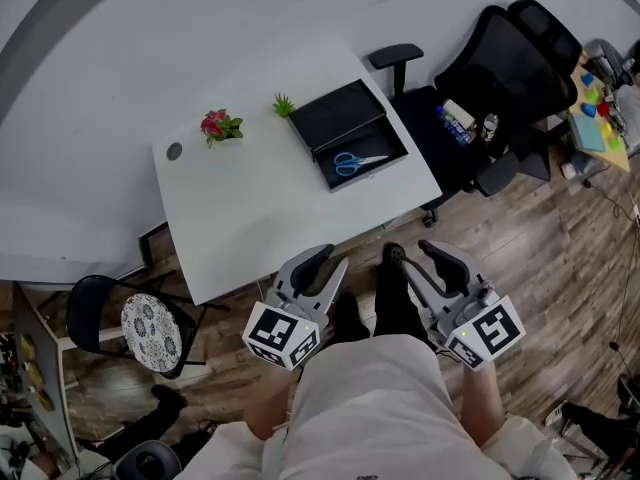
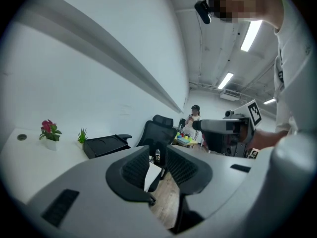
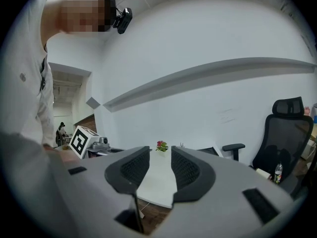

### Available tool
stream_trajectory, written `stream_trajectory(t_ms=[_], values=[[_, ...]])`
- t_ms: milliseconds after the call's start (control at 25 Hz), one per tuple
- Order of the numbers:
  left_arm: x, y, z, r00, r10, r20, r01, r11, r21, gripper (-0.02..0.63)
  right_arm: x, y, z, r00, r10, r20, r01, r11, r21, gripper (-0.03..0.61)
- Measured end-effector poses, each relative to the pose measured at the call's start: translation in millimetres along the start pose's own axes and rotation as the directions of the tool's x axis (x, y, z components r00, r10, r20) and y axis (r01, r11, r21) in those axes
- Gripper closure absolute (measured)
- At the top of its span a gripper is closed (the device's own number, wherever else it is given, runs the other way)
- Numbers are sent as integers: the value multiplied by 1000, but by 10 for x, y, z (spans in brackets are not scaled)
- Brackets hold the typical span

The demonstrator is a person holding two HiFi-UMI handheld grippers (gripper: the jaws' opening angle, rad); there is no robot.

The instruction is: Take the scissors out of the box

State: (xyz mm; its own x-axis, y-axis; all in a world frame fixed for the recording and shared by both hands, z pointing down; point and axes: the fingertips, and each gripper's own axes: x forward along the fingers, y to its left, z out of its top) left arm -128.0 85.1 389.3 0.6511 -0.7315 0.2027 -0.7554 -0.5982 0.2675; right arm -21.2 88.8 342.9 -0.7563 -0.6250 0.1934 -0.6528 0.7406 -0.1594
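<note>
An open black box (image 1: 352, 133) sits at the far right of the white table (image 1: 250, 208), its lid folded back. Blue-handled scissors (image 1: 355, 162) lie in its tray. Both grippers hang off the table, in front of its near edge and above the wooden floor. My left gripper (image 1: 322, 261) is open with nothing between its fingers; in its own view the left gripper (image 2: 157, 165) looks past the box (image 2: 104, 145). My right gripper (image 1: 420, 253) is open and empty as well. In its own view the right gripper (image 3: 159, 170) points over the table toward the box (image 3: 210, 151).
A pot of red flowers (image 1: 220, 126) and a small green plant (image 1: 284, 105) stand at the table's back. A black office chair (image 1: 500, 78) stands right of the table, a chair with a patterned cushion (image 1: 150, 333) to its left. A person (image 2: 194, 114) stands far off.
</note>
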Motion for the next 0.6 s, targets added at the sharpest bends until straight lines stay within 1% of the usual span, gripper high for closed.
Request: stream_trajectory(t_ms=[200, 400, 600], values=[[202, 137, 58, 999, 31, -12, -31, 1000, -2, 507, 166, -249, 93, 999, 32, 6, -32, 999, -2, 436], [499, 272, 222, 998, 61, -19, -61, 998, 10, 507, 302, -574, 210, 998, 60, 10, -60, 998, 1, 436], [830, 312, 405, 997, 76, -18, -76, 997, 20, 507, 430, -939, 346, 996, 90, 18, -91, 996, 0, 437]])
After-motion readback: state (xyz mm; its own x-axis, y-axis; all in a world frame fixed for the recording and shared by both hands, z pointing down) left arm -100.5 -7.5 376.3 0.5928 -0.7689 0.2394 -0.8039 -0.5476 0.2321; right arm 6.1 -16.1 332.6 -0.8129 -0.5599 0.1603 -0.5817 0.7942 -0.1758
